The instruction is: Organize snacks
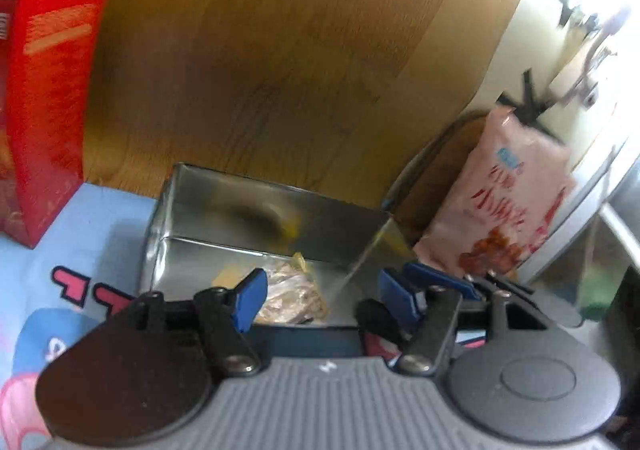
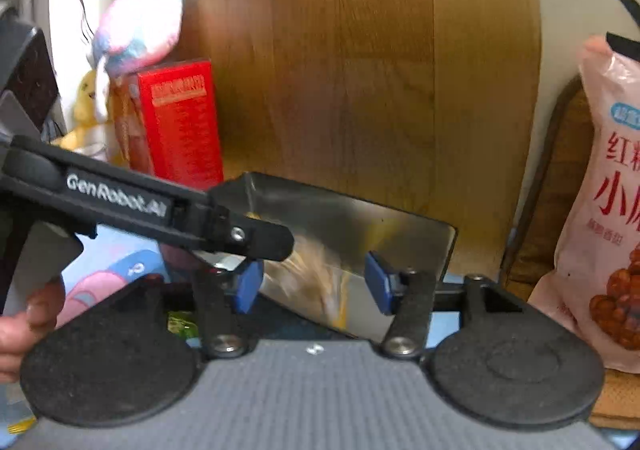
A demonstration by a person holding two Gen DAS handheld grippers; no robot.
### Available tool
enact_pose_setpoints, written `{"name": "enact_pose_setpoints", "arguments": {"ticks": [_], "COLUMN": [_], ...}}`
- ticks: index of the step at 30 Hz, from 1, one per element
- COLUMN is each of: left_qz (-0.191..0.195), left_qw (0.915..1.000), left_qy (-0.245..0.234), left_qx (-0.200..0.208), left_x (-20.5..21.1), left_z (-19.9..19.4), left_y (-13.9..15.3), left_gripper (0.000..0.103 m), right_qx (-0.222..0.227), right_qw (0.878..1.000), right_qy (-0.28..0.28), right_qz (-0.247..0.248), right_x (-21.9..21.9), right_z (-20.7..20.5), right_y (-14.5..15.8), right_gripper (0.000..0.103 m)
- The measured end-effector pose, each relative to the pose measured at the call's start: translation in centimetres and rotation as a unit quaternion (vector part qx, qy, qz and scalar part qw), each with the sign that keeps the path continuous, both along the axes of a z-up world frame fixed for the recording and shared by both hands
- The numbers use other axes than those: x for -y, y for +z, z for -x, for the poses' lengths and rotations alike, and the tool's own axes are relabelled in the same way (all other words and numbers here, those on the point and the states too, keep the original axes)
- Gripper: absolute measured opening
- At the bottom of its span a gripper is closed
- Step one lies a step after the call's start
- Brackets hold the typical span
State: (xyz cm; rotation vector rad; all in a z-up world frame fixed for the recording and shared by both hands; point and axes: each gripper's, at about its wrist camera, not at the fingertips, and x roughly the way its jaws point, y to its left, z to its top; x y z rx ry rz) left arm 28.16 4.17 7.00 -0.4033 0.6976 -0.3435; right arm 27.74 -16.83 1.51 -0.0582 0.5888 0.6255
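A shiny metal tin (image 1: 208, 206) stands open on a light blue cartoon cloth, against a wooden board. A clear snack packet (image 1: 294, 292) lies inside it. It also shows blurred in the right wrist view (image 2: 308, 274), inside the tin (image 2: 400, 226). My left gripper (image 1: 320, 290) is open just above the tin's near edge, empty. My right gripper (image 2: 314, 282) is open over the tin, empty. The left gripper's black arm (image 2: 160, 210) crosses the right wrist view from the left. A pink snack bag (image 1: 504, 202) leans to the right of the tin, and it shows in the right wrist view (image 2: 608, 210) too.
A red box (image 1: 48, 98) stands left of the tin, also in the right wrist view (image 2: 180, 122). A pink and blue plush toy (image 2: 136, 22) sits above it. The cartoon cloth (image 1: 80, 234) covers the surface. The wooden board (image 1: 260, 50) rises behind.
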Motion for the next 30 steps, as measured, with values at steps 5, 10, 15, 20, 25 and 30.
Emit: {"name": "enact_pose_setpoints", "arguments": {"ticks": [5,10,15,20,25,30], "left_qz": [0.049,0.037,0.086,0.145,0.161,0.172], "left_qw": [0.9980,0.9980,0.9904,0.9795,0.9786,0.9824], "left_qy": [0.008,0.050,0.062,0.056,0.060,0.056], "left_qx": [0.040,-0.011,-0.088,-0.129,-0.113,-0.046], "left_x": [-4.8,-7.7,-9.9,-10.5,-10.4,-11.5], "left_z": [5.5,7.2,5.8,4.7,5.3,9.1], "left_y": [1.4,-0.9,-4.4,-7.6,-8.3,-3.7], "left_gripper": [0.069,0.067,0.065,0.060,0.033,0.028], "right_qx": [-0.029,-0.166,-0.251,-0.324,-0.315,-0.216], "right_qw": [0.997,0.980,0.962,0.942,0.941,0.964], "right_qy": [0.036,0.078,0.047,0.031,0.036,0.070], "right_qz": [-0.067,-0.082,-0.093,-0.086,-0.115,-0.138], "right_x": [2.2,-2.0,-4.6,-5.5,-5.6,-5.9], "right_z": [4.0,3.6,-0.3,-2.2,-0.9,2.9], "right_y": [0.9,-1.5,-3.2,-5.3,-5.5,-0.5], "right_gripper": [0.059,0.058,0.051,0.045,0.032,0.025]}}
